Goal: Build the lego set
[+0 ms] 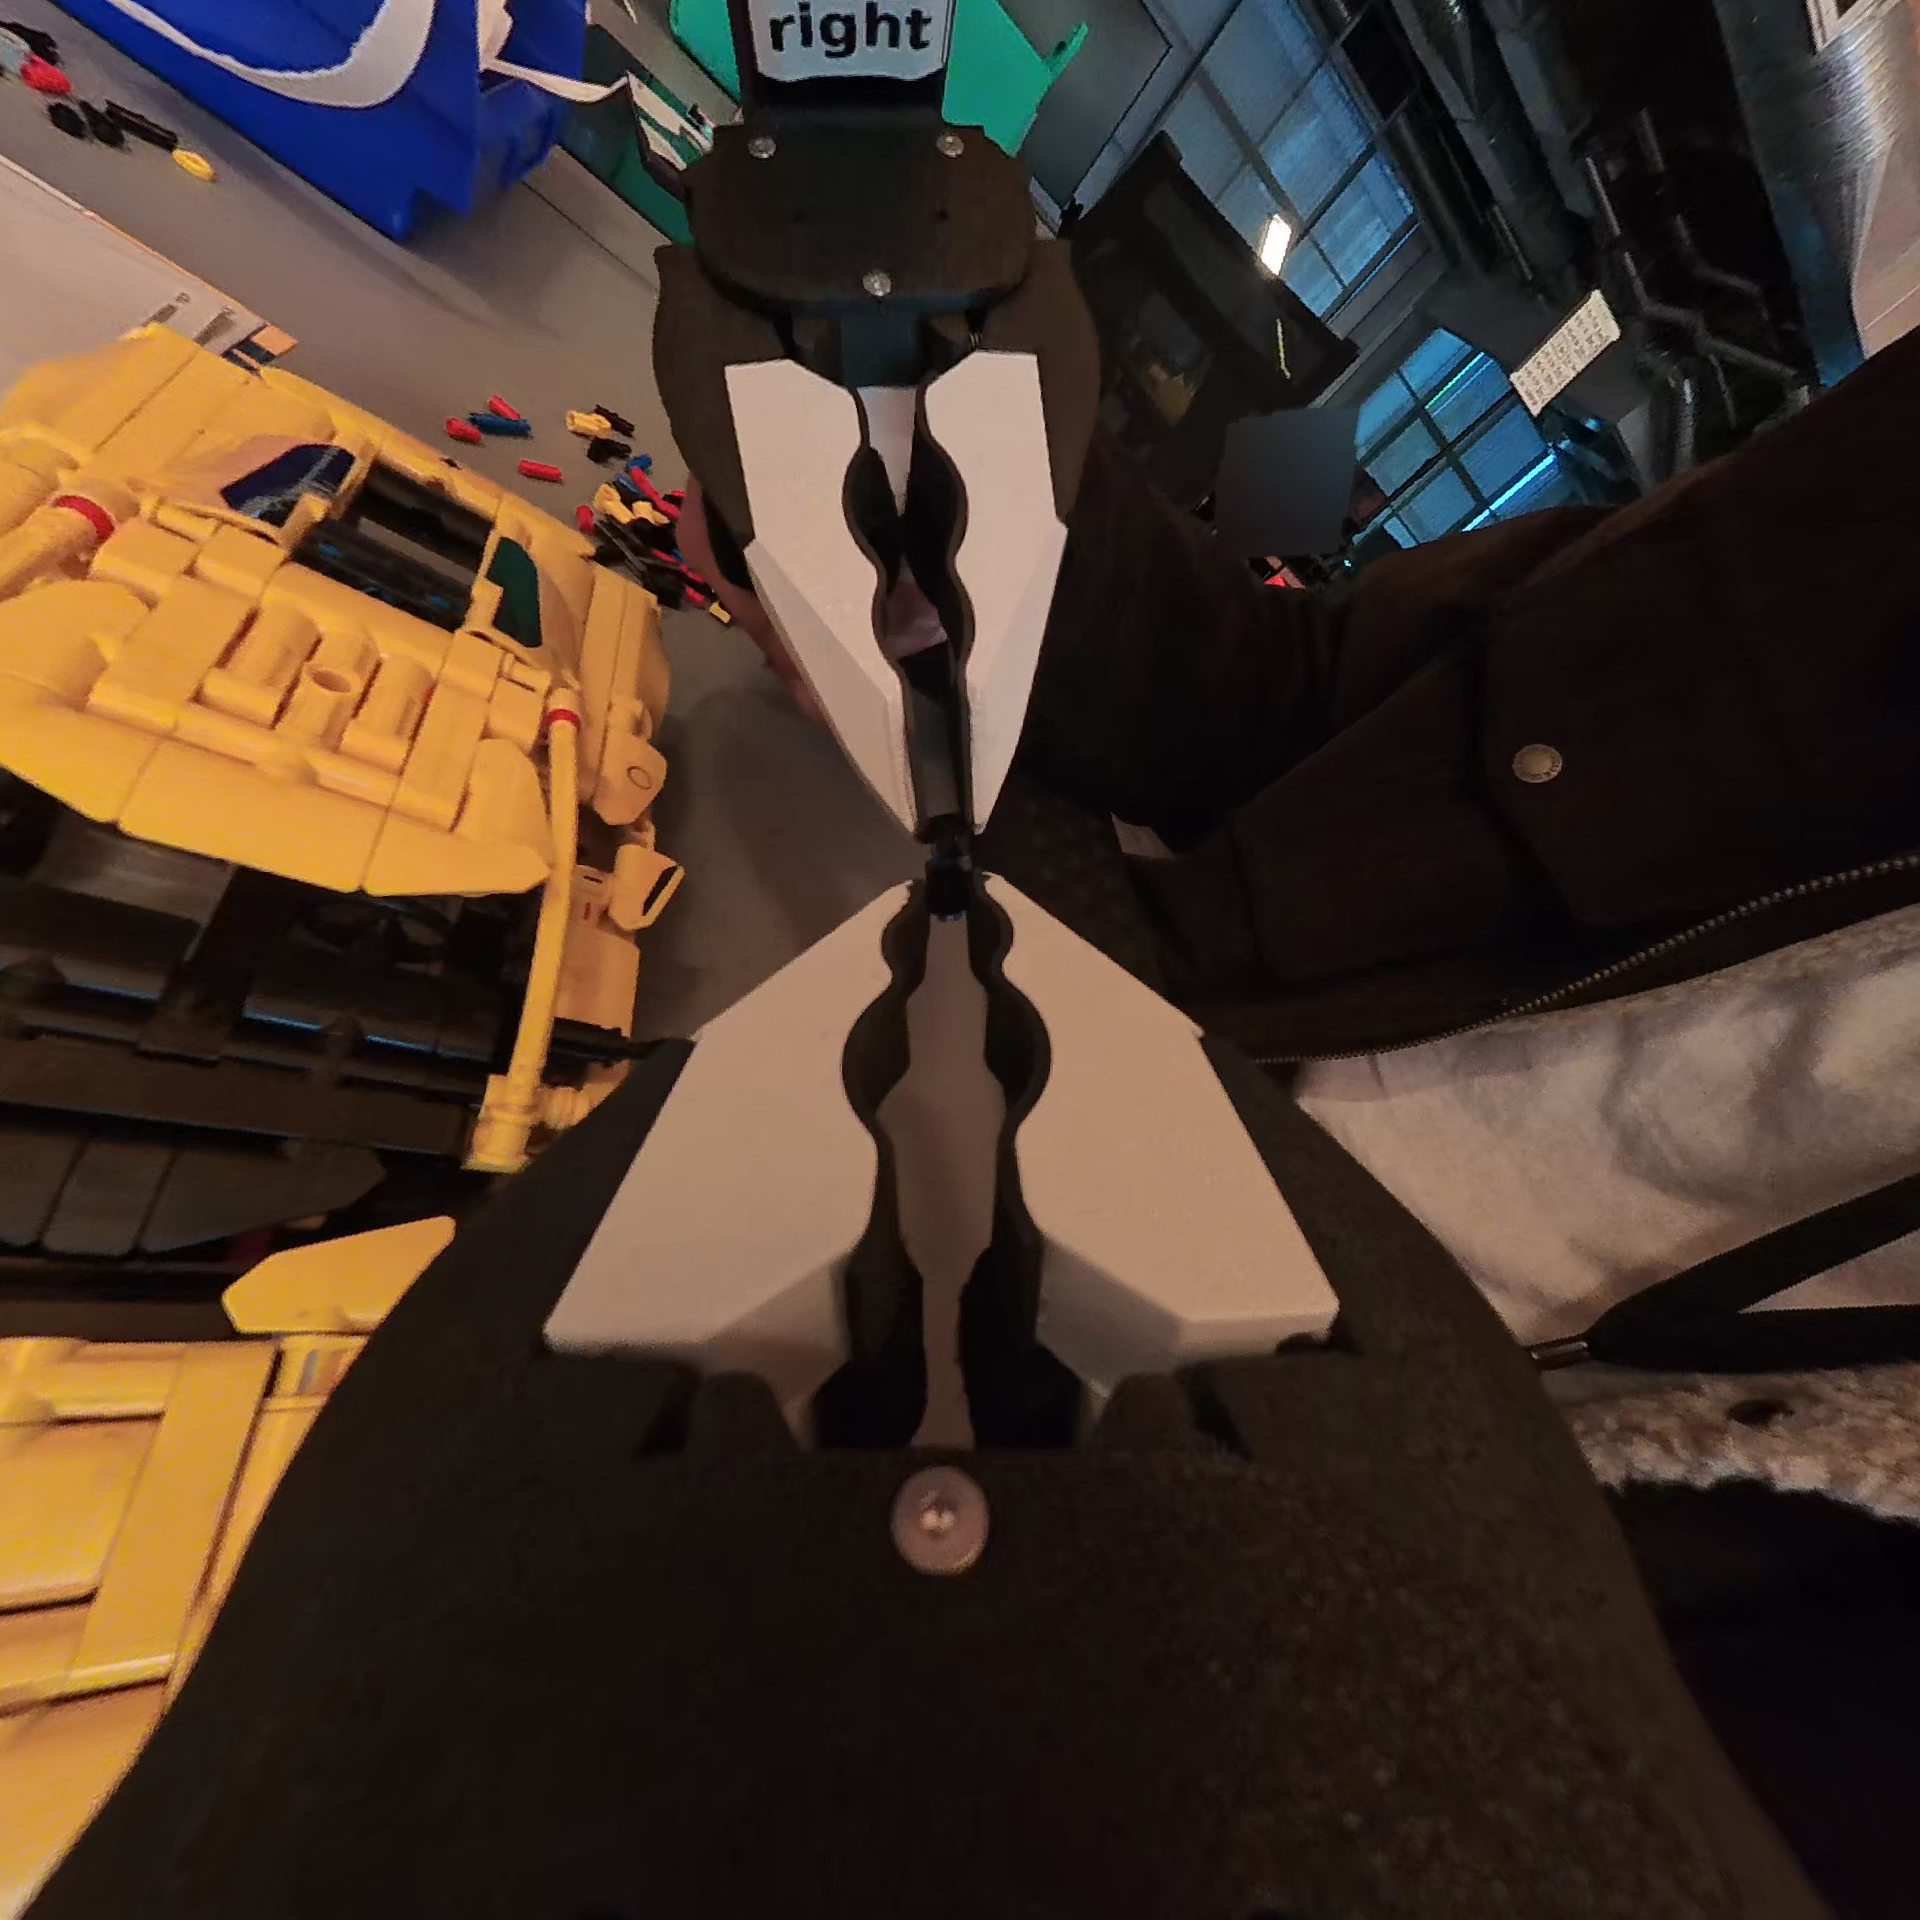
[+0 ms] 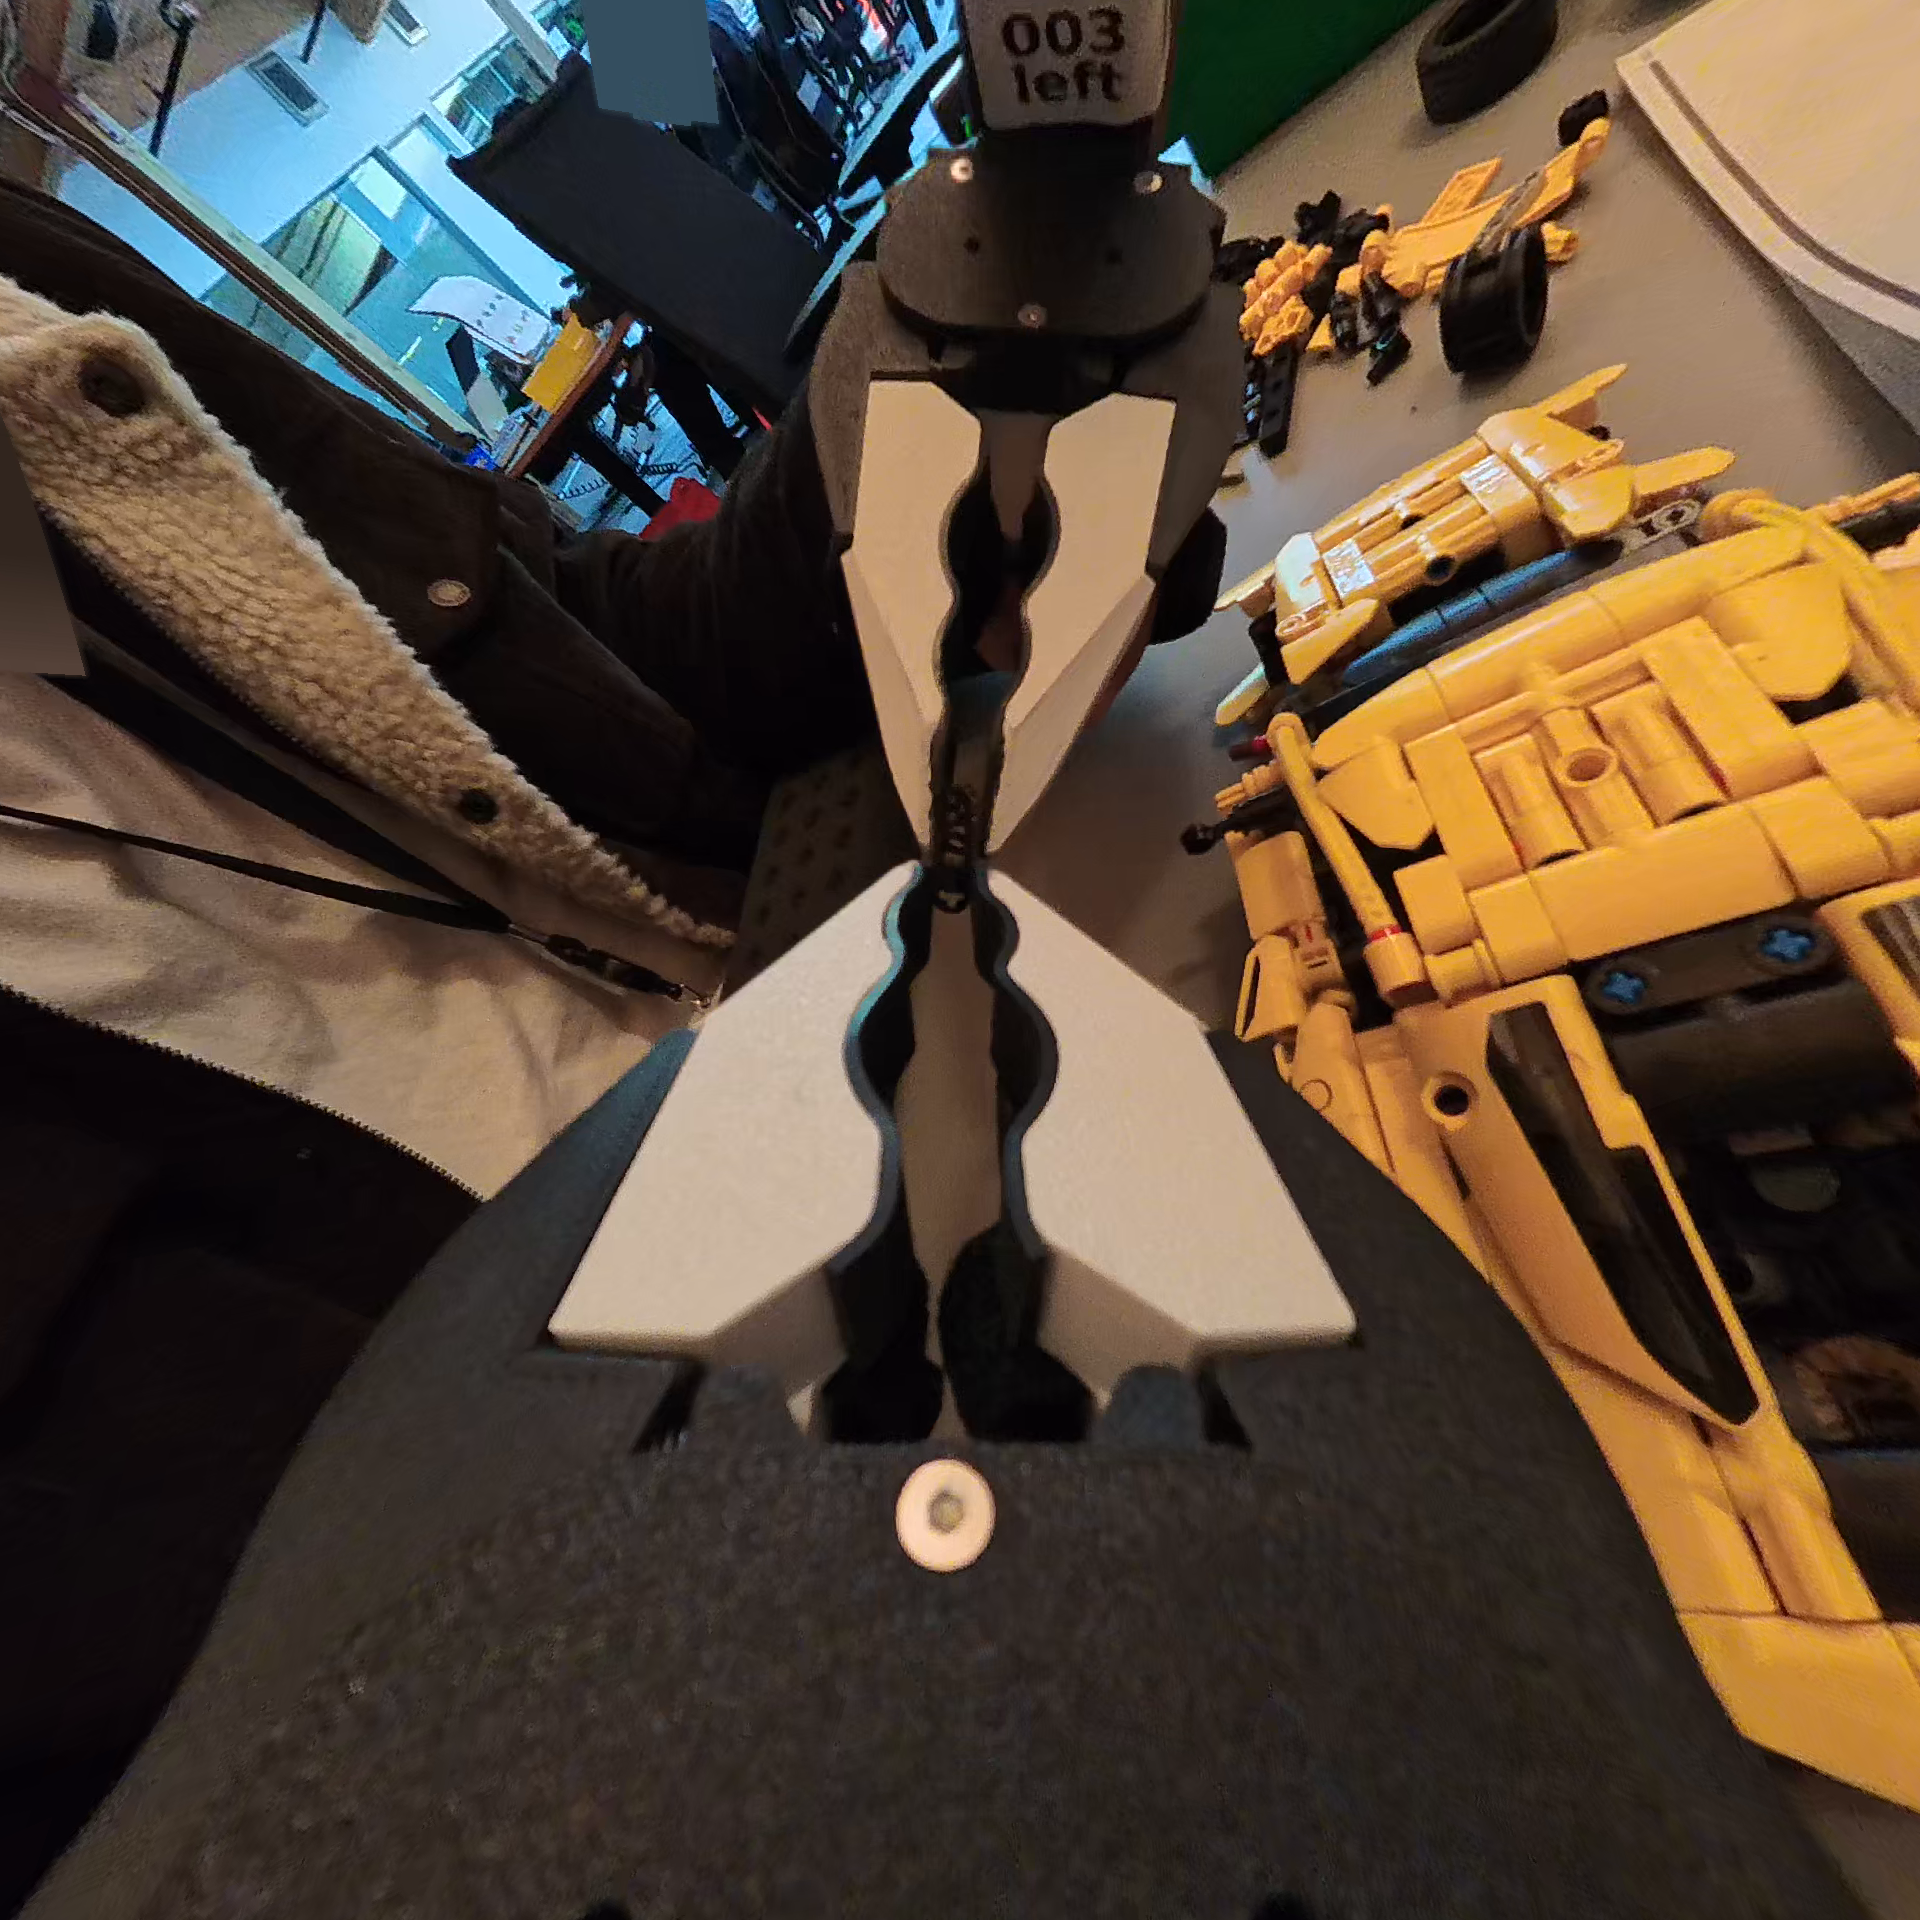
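My two grippers meet tip to tip in the air beside a large yellow lego car. In the left wrist view my left gripper is shut on a small black pin. The right gripper faces it, shut on a slim black lego piece that touches the pin. In the right wrist view my right gripper is shut on the black piece, and the left gripper is shut on a ridged black part. The car lies to the right.
Loose red, blue, yellow and black pieces lie on the grey table past the car, near a blue bag. More yellow and black parts, a black tyre and a booklet lie farther off. A person's brown jacket is close behind the grippers.
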`<state>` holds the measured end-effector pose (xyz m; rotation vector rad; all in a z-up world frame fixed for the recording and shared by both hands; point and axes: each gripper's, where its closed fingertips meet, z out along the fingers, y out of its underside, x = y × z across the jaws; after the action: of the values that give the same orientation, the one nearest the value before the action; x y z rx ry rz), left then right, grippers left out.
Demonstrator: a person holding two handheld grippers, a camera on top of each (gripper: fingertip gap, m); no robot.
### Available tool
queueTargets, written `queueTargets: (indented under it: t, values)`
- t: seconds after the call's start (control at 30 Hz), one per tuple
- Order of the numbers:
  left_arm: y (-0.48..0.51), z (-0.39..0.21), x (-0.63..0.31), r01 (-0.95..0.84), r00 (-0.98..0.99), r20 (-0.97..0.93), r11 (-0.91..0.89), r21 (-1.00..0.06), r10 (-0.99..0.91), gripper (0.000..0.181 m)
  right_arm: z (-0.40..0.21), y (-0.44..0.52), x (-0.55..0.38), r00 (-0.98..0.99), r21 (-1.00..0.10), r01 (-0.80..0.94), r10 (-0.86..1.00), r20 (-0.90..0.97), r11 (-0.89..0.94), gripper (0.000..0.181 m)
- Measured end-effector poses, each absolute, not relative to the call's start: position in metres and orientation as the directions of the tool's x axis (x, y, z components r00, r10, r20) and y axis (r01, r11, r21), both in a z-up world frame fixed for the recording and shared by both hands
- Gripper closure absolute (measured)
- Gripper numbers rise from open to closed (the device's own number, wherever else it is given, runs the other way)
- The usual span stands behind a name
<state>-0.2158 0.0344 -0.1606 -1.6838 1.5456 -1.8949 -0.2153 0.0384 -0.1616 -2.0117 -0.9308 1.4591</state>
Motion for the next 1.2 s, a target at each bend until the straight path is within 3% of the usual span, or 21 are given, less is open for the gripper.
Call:
queueTargets:
  t: [0.53, 0.77, 1.2]
  values:
    - [0.039, -0.156, -0.213, -0.454, -0.335, 0.678, -0.518, -0.725, -0.654, 0.175, -0.157, 0.047, -0.216, 0.256, -0.746, 0.238, 0.781, -0.569, -0.622, 0.175]
    - [0.044, -0.153, -0.212, -0.435, -0.329, 0.704, -0.561, -0.704, -0.629, 0.174, -0.165, 0.045, -0.217, 0.364, -0.751, 0.446, 0.865, -0.345, -0.487, 0.164]
    - [0.051, -0.151, -0.213, -0.428, -0.317, 0.768, -0.639, -0.639, -0.556, 0.175, -0.165, 0.058, -0.215, 0.412, -0.689, 0.722, 0.842, 0.347, -0.069, 0.162]
